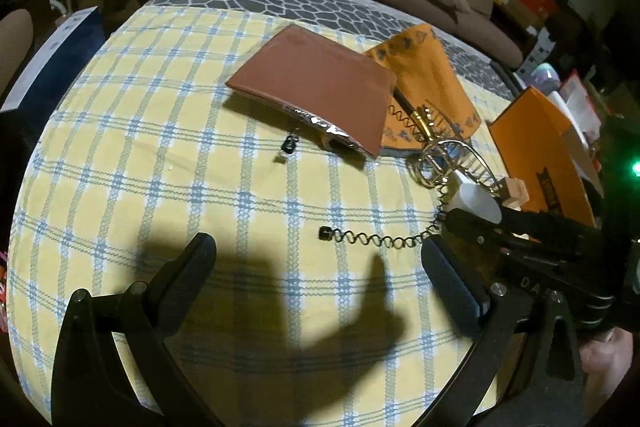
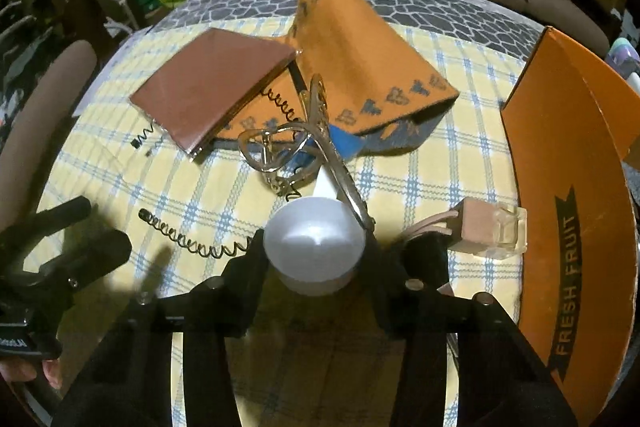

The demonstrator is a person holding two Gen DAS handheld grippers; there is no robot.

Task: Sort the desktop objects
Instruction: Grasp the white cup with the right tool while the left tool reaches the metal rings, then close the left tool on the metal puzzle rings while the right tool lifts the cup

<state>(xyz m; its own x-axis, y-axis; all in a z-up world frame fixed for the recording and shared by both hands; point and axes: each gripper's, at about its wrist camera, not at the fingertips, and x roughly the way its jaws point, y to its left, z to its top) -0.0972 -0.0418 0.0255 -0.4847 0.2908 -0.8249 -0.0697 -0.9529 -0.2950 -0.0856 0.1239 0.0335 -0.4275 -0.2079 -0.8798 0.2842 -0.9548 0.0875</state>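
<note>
Right tool clamped around white candle (left tool wide)

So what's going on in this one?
A person is tidying a checked tablecloth with two handheld claws. The right claw is shut on a white cup-like object near the orange fruit box. The left claw hangs open and empty above the cloth. A brown notebook, gold wire rack and coiled cord remain unsorted.
</note>
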